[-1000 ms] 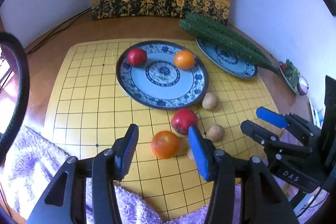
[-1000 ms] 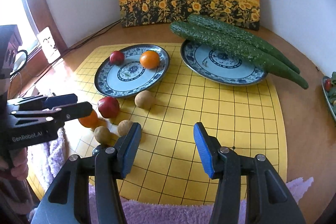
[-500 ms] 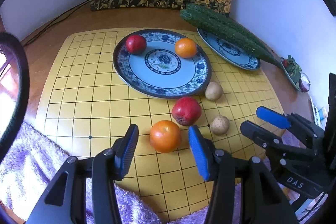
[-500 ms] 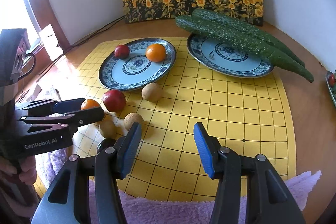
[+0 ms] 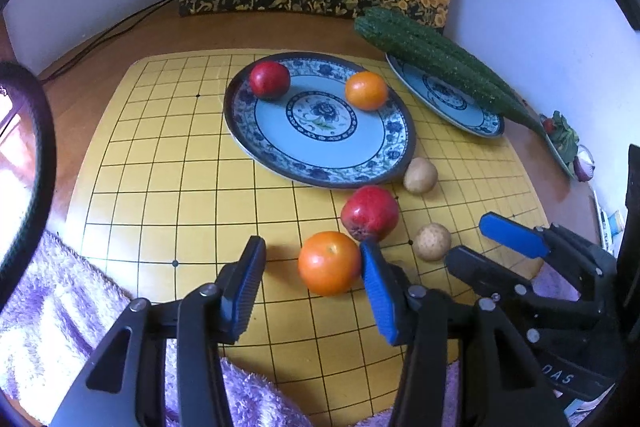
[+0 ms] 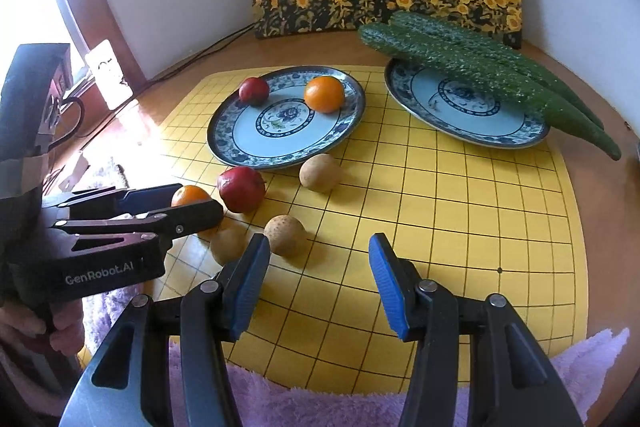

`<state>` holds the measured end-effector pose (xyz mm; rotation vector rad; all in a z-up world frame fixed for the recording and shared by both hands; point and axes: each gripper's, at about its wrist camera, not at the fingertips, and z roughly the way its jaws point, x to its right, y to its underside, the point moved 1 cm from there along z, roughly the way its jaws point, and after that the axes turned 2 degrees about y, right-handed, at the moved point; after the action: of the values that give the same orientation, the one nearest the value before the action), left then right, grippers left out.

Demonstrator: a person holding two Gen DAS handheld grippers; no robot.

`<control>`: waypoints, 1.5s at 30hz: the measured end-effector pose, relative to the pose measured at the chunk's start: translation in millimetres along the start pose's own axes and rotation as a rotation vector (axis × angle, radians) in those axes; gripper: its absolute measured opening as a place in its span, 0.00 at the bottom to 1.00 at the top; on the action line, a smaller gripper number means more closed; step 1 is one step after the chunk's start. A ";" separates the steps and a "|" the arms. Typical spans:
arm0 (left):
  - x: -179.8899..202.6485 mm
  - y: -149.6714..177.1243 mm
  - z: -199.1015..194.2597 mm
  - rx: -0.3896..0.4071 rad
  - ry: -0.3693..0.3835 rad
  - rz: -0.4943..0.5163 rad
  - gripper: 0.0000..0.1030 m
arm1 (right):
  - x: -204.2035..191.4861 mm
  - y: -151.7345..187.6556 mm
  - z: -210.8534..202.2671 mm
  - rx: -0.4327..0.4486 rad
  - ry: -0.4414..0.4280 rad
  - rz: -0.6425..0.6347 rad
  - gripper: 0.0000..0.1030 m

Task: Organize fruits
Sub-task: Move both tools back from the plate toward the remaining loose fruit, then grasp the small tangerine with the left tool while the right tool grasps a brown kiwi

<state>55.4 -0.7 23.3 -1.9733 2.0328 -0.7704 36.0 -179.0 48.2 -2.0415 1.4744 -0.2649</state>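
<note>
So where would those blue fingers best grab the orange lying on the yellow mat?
Across its widest middle, coming down from above and the near side. The orange is round, so a pinch at its widest part should slip least. The left gripper already straddles it with open fingers. The red apple sits close behind on the right, so that finger needs to slide in carefully.

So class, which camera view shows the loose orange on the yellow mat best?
The left wrist view: the orange sits whole between the left gripper's fingers. In the right wrist view, that gripper hides most of it.
</note>
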 end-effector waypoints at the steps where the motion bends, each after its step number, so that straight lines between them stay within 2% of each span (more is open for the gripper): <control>1: 0.3 0.3 0.1 0.002 -0.001 0.002 0.50 | -1.0 -0.3 0.9 0.000 -0.002 0.000 0.51; 5: 0.8 1.6 -0.7 0.008 0.006 0.012 0.47 | -4.9 -0.9 4.8 -0.003 0.001 -0.008 0.51; 10: 3.0 1.9 -0.4 0.001 0.052 0.016 0.31 | -6.9 -1.3 7.8 -0.005 -0.004 0.001 0.51; 17: 2.0 3.5 -2.0 0.004 0.053 0.011 0.31 | -12.3 -0.8 12.7 -0.008 -0.017 0.001 0.50; 29: -7.1 -1.8 -10.2 0.031 0.019 -0.009 0.31 | -16.9 -1.9 16.9 -0.010 -0.020 -0.014 0.26; 45: -6.0 -26.0 -21.0 0.080 0.000 0.006 0.31 | -13.0 -19.9 4.1 0.033 -0.026 -0.015 0.26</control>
<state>68.2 10.6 52.7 -1.9230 1.9745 -0.8377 49.1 -161.7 58.6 -2.0231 1.4303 -0.2666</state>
